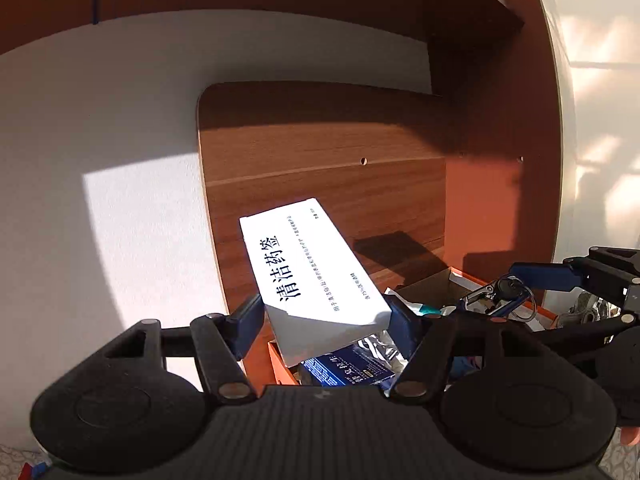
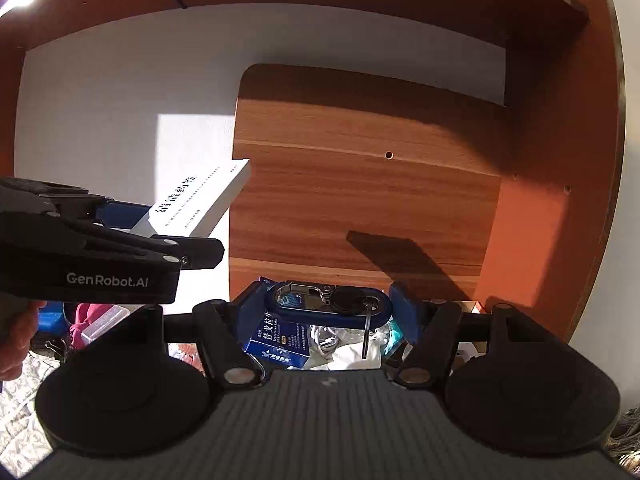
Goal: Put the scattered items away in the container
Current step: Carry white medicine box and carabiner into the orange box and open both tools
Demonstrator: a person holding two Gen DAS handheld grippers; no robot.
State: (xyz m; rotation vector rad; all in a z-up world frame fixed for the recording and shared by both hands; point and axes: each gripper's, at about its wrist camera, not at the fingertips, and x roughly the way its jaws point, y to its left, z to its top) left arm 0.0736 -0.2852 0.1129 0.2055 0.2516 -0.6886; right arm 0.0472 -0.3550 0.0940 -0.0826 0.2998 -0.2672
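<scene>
Left wrist view: left gripper pinches white box by its near end, tilted above orange container.

Right wrist view: right gripper clamps blue carabiner with keys, above a blue box in the container.

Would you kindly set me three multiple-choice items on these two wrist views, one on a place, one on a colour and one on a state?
1. Where is the white box held?
A. Above the orange container
B. Flat on the wooden panel
C. Inside a drawer

2. What colour is the carabiner with the key fob?
A. Red
B. Blue
C. Yellow

3. What is the state of the right gripper?
A. Open and bare
B. Shut on the carabiner
C. Shut on the white box

Answers: 1 A, the left gripper holds the box tilted over the container's contents. 2 B, its frame is blue in both views. 3 B, both fingers press the carabiner's ends.
</scene>
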